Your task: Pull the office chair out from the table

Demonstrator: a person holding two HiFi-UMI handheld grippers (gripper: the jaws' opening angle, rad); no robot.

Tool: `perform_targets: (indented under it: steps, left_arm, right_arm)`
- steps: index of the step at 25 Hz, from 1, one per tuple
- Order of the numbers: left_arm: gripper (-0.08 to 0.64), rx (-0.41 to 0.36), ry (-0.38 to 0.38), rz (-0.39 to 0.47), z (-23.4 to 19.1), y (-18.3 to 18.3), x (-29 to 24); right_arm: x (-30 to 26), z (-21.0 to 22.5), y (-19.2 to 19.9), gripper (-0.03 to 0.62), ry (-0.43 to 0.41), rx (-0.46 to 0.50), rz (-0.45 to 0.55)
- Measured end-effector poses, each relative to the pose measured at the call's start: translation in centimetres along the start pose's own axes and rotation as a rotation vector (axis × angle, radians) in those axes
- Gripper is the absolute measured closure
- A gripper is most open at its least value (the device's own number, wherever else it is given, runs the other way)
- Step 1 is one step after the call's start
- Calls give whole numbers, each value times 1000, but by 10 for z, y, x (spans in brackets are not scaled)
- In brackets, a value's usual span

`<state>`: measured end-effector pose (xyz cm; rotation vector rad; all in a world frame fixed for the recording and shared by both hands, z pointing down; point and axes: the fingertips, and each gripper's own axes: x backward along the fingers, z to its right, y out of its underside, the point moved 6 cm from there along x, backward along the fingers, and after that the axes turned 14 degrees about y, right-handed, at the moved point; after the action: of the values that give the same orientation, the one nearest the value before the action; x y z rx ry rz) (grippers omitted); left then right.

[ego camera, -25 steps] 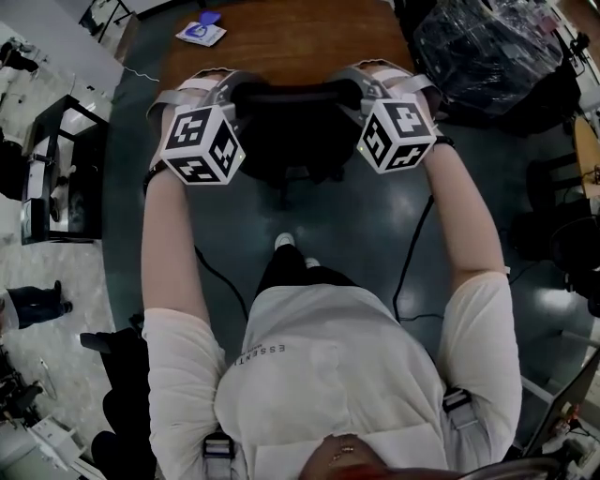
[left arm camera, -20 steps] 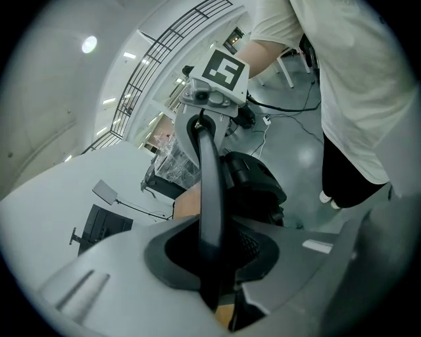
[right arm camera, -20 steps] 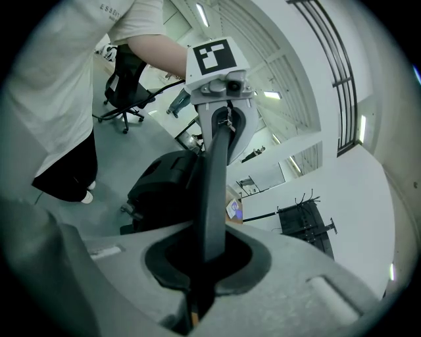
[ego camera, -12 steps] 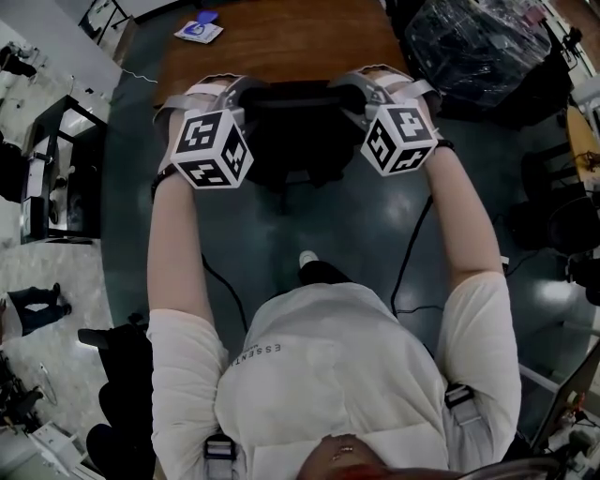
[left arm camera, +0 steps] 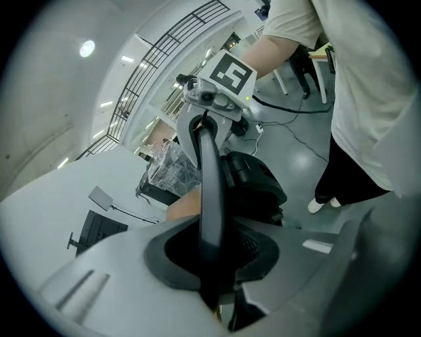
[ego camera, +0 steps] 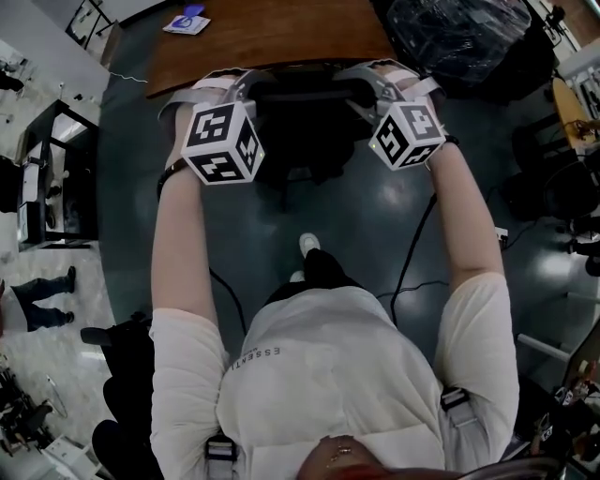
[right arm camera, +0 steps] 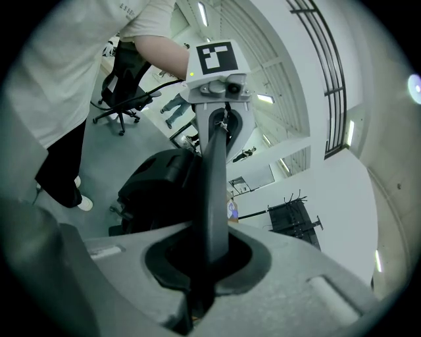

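Observation:
The black office chair [ego camera: 305, 131] stands in front of me at the near edge of the brown wooden table [ego camera: 272, 33]. My left gripper [ego camera: 242, 84] is shut on the left end of the backrest's top rim, and my right gripper [ego camera: 367, 82] is shut on its right end. In the left gripper view the thin dark rim [left arm camera: 209, 184] runs out of the left gripper [left arm camera: 210, 263] towards the right gripper [left arm camera: 220, 85]. The right gripper view mirrors this: the rim [right arm camera: 214, 191] leaves the right gripper [right arm camera: 207, 263] and ends at the left gripper [right arm camera: 214, 72].
A plastic-wrapped bundle [ego camera: 459, 37] sits right of the table, and a paper [ego camera: 186, 21] lies on its far left corner. Cables [ego camera: 412, 253] trail over the dark floor. A black rack [ego camera: 47, 178] stands at the left, more chairs [ego camera: 562, 187] at the right.
Both grippers and the chair have come back from the table together; the table and paper have slid up the head view. The person's foot has stepped back.

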<state>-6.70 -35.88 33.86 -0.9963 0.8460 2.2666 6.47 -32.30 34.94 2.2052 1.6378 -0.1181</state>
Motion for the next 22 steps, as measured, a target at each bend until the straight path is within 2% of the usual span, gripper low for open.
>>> perform_targets:
  steps: [11, 22]
  left_arm:
    - [466, -9, 5, 18, 57, -44, 21]
    - [462, 38, -33, -30, 102, -98, 30]
  right_arm:
    - [66, -29, -27, 578, -2, -39, 17]
    - [131, -50, -37, 584, -6, -35, 50]
